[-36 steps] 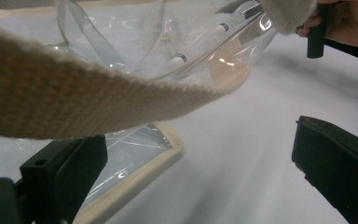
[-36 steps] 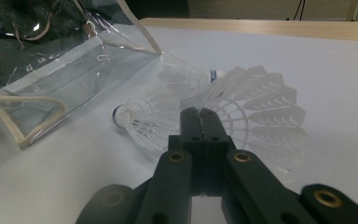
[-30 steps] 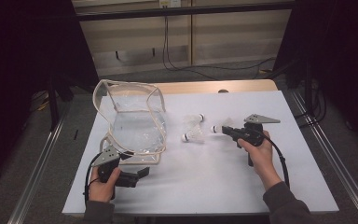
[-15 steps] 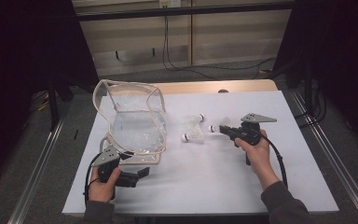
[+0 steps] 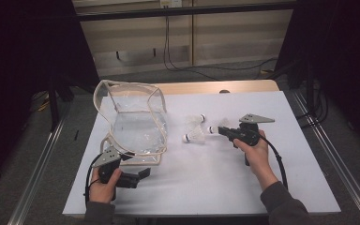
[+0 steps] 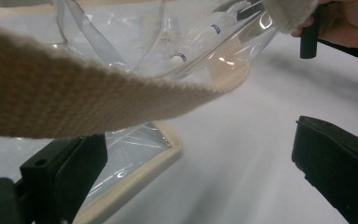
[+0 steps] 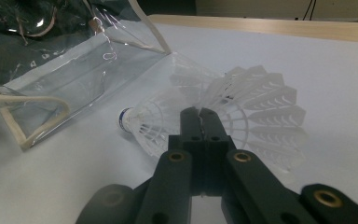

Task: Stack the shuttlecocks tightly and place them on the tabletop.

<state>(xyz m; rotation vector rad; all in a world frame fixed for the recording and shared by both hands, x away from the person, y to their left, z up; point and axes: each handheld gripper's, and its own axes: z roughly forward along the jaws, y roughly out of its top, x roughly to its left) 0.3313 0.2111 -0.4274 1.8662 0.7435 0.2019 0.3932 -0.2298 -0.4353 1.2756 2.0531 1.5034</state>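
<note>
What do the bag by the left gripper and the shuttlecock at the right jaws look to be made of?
Clear bag with beige trim: glossy see-through plastic film, creased and glinting; its strap looks like woven cotton webbing. White shuttlecock: likely moulded plastic, with a lattice skirt.

A woven strap (image 6: 98, 100) hides much of the clear bag (image 6: 135, 51), its ends cut off.

1. This looks like a lab or a recording studio, not a home: the white-covered table (image 5: 206, 187) under the right gripper (image 5: 216, 131) stands alone in a dark room
2. Metal rails (image 5: 330, 159) run along the floor on either side of the grippers
3. Beyond them, black cables (image 5: 168, 51) hang down a pale panelled wall (image 5: 225, 37)
</note>
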